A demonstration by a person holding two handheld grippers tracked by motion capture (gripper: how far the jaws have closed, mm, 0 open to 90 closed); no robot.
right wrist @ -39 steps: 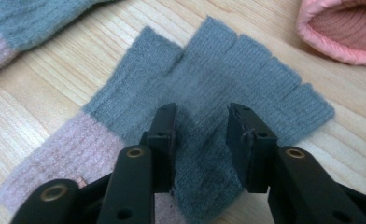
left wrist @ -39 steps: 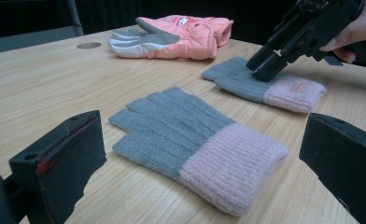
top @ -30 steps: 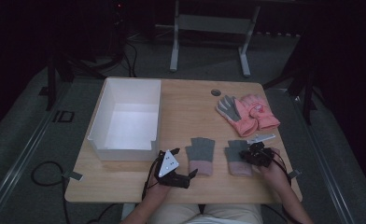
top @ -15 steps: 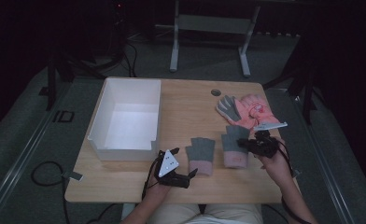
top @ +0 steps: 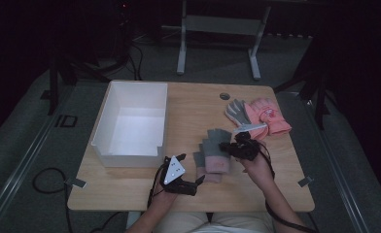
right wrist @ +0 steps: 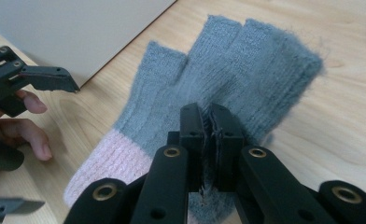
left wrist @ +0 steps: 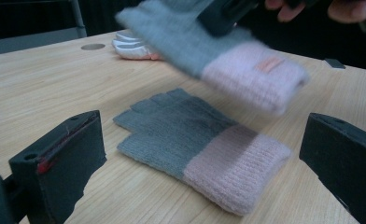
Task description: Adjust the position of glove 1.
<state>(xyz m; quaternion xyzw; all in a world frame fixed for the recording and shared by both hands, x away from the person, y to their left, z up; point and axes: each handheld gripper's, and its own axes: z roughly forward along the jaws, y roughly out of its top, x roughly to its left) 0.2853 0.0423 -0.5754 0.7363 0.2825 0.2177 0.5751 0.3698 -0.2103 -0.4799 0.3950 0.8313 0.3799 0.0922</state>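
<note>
Your right gripper (right wrist: 211, 140): jaws pinched tight on grey knit of lifted glove (right wrist: 228, 79), fabric edge caught between pads. Glove hangs off table; its pink cuff blurred in left gripper view. Your left gripper (left wrist: 200, 158): jaws spread wide, nothing between pads, low near front edge. Second glove (left wrist: 195, 140) flat on table (top: 188, 104) just beyond them. Far right: another glove pair (top: 259, 114), partly overlapped, details unclear. White box (top: 132, 121) left.
</note>
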